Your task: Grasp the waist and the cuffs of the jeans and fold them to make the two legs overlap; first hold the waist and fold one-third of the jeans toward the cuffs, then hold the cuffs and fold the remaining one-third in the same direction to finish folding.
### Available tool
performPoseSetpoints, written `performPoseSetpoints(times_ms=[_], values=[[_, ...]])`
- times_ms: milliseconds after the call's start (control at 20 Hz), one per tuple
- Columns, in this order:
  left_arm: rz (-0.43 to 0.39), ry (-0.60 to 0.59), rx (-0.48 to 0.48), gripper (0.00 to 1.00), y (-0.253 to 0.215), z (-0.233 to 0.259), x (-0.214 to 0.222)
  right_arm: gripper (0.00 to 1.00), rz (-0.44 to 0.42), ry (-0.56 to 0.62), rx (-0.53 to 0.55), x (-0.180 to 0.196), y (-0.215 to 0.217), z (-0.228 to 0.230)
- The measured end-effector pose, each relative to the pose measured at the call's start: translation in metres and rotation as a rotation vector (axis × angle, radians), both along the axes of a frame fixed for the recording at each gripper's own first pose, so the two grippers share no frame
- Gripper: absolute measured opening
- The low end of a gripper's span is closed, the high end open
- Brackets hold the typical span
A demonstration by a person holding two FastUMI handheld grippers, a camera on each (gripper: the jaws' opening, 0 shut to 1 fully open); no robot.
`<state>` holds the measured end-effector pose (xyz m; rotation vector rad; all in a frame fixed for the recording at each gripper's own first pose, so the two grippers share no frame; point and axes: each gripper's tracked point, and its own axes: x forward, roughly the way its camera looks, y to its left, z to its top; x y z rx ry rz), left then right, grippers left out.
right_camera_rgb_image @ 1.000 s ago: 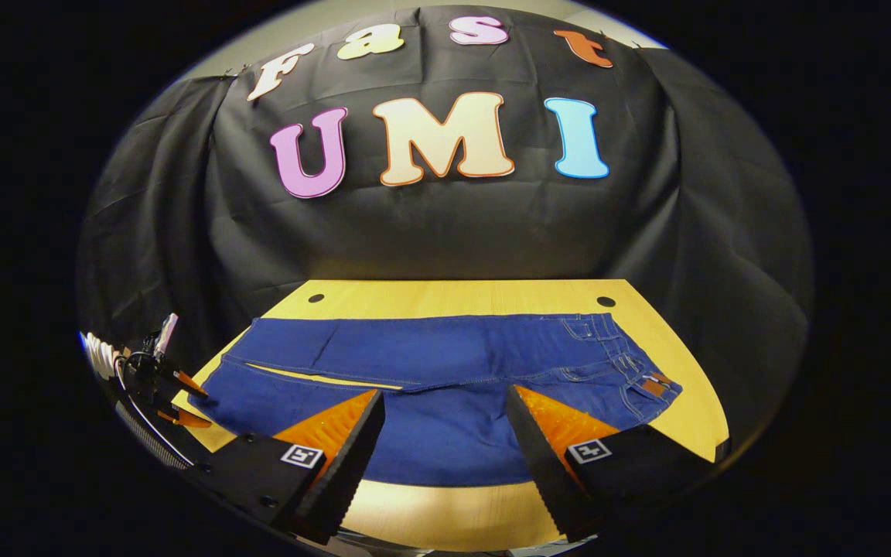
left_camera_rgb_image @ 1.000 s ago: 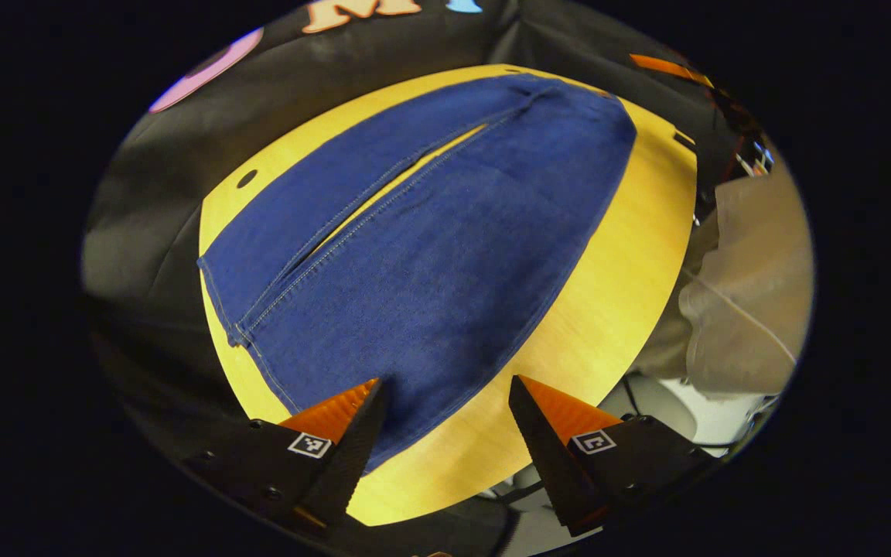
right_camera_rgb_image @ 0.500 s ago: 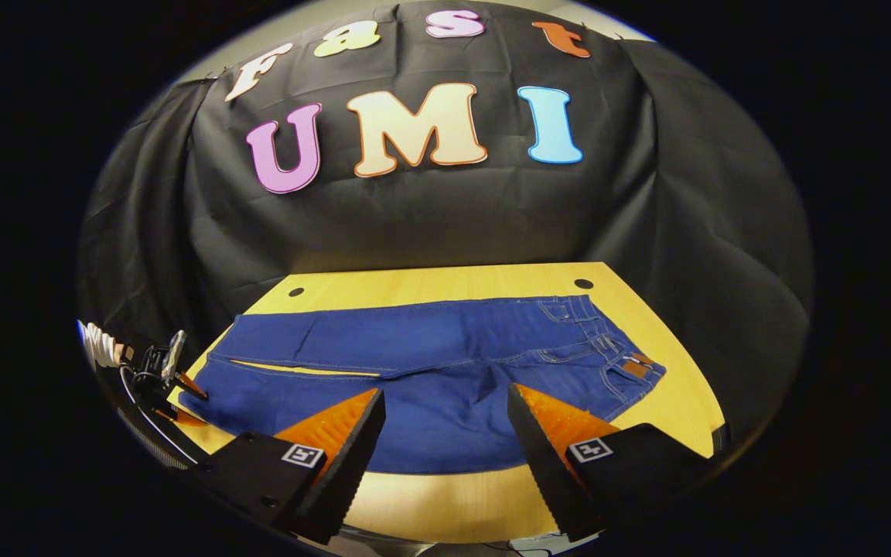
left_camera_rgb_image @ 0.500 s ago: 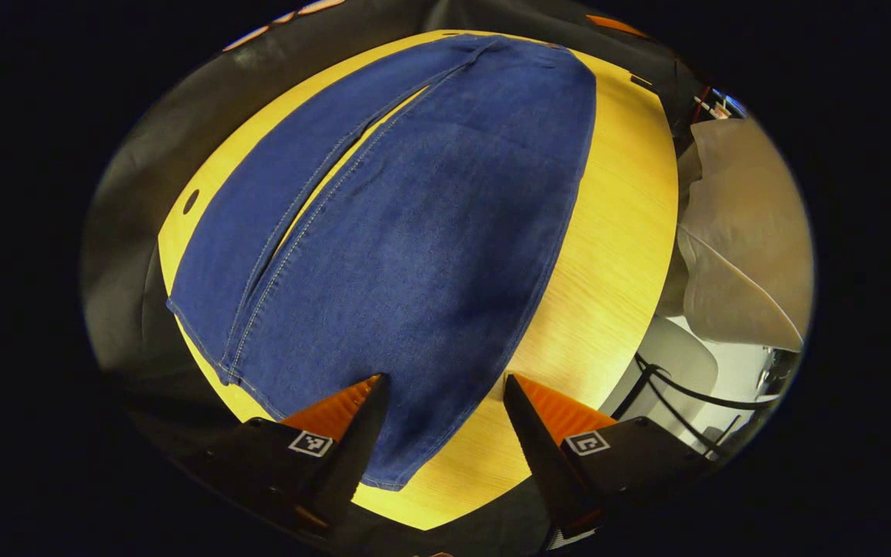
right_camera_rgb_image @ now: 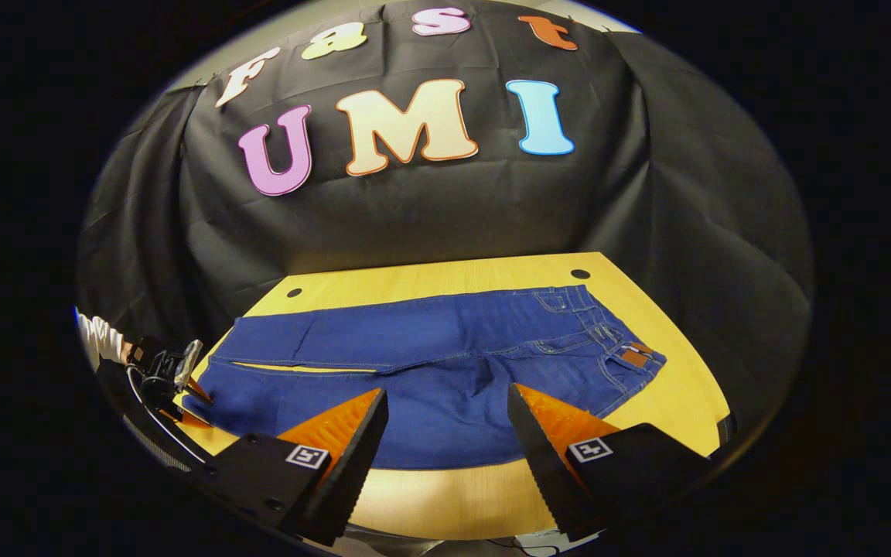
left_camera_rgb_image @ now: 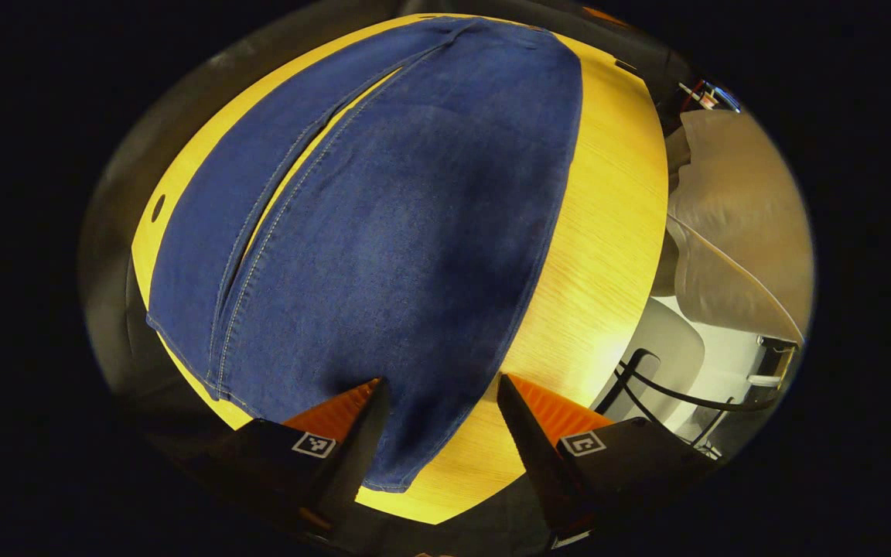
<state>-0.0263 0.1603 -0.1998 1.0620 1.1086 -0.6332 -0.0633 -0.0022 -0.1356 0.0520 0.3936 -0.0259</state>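
Blue jeans (right_camera_rgb_image: 430, 363) lie flat across the yellow table (right_camera_rgb_image: 445, 275), with both legs side by side. The waist, with its brown patch (right_camera_rgb_image: 634, 357), is at the right in the right gripper view. In the left gripper view the jeans (left_camera_rgb_image: 407, 232) stretch away from me and the near leg's cuff (left_camera_rgb_image: 395, 476) lies just below the fingers. My left gripper (left_camera_rgb_image: 440, 383) is open, hovering over that cuff end; it appears again as the left gripper (right_camera_rgb_image: 182, 375) at the table's left end. My right gripper (right_camera_rgb_image: 446, 394) is open above the front edge, near the seat of the jeans.
A pale cloth bundle (left_camera_rgb_image: 739, 224) and a white chair (left_camera_rgb_image: 670, 348) with black cables stand beyond the table's right side in the left gripper view. Two small holes (right_camera_rgb_image: 579, 274) mark the table's far corners. A white sleeve (right_camera_rgb_image: 101, 340) shows behind the left gripper.
The left gripper has closed in on the cuff end, so the jeans loom larger. In the right gripper view the jeans have slid slightly up; both grippers stay open.
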Motion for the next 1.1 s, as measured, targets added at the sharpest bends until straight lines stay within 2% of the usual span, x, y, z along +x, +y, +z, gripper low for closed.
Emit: performPoseSetpoints(times_ms=[100,250,350,400,450,500,600,750,950,1000,1100], values=[[0.033,0.006,0.017,0.87,0.0,0.003,0.0,0.97,0.002,0.005,0.009,0.004,0.0,-0.001],[0.05,0.023,0.059,0.73,0.001,0.003,0.007,0.96,0.009,0.018,0.022,0.005,0.001,-0.004],[0.045,0.02,0.081,0.57,0.004,0.007,0.013,0.94,0.016,0.023,0.019,0.006,0.002,-0.005],[0.04,0.008,0.084,0.37,0.005,0.008,0.02,0.98,0.02,0.027,0.012,0.005,0.001,-0.006],[0.025,-0.006,0.085,0.31,0.006,0.009,0.027,0.93,0.027,0.031,0.002,0.004,0.001,-0.008],[0.005,-0.018,0.082,0.12,0.008,0.012,0.027,0.98,0.036,0.039,-0.011,0.004,0.0,-0.009],[-0.027,-0.037,0.078,0.0,0.006,0.01,0.026,0.98,0.068,0.066,-0.044,0.003,-0.003,-0.015],[0.001,-0.077,0.065,0.0,0.003,0.01,0.027,0.99,0.151,0.126,-0.104,0.003,-0.012,-0.021],[0.046,-0.095,0.08,0.0,0.006,0.009,0.028,0.98,0.273,0.228,-0.281,0.006,-0.046,-0.04],[0.061,-0.092,0.088,0.0,0.007,0.008,0.028,0.94,0.306,0.255,-0.33,0.008,-0.056,-0.044],[0.078,-0.089,0.101,0.0,0.006,0.008,0.028,0.99,0.377,0.299,-0.413,0.014,-0.073,-0.052]])
